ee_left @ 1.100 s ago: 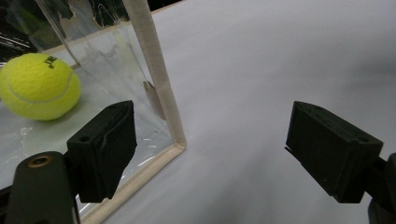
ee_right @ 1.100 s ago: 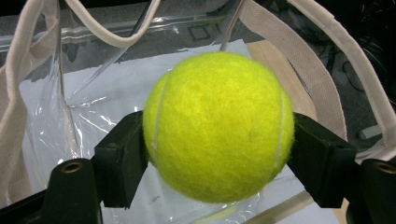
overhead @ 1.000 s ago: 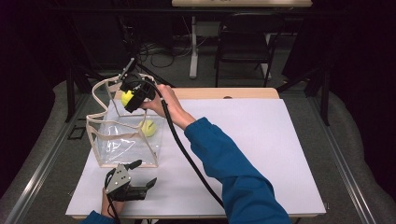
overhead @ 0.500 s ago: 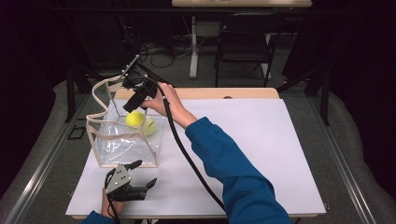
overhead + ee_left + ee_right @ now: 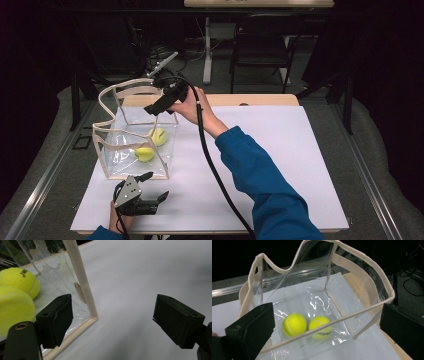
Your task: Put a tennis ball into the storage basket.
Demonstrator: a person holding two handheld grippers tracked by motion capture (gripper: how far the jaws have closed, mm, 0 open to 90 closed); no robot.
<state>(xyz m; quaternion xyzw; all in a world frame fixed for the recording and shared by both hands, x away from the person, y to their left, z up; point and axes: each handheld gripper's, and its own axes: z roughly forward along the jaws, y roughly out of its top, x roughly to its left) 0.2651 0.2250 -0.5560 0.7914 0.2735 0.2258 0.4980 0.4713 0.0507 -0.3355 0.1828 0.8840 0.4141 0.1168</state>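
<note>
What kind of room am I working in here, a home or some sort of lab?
Most likely a lab or recording workspace, not a home: a white-covered table framed by metal rails, loose cables on the floor behind it, a folding chair, and dark surroundings.

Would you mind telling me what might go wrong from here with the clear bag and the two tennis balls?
1. The open right gripper hangs just above the clear plastic bag with beige trim; lowering or swinging could snag the rim and tip it.
2. The two yellow tennis balls lie loose inside and may roll if the bag shifts.
3. The open left gripper sits close to the bag's near corner and could nudge it.
</note>
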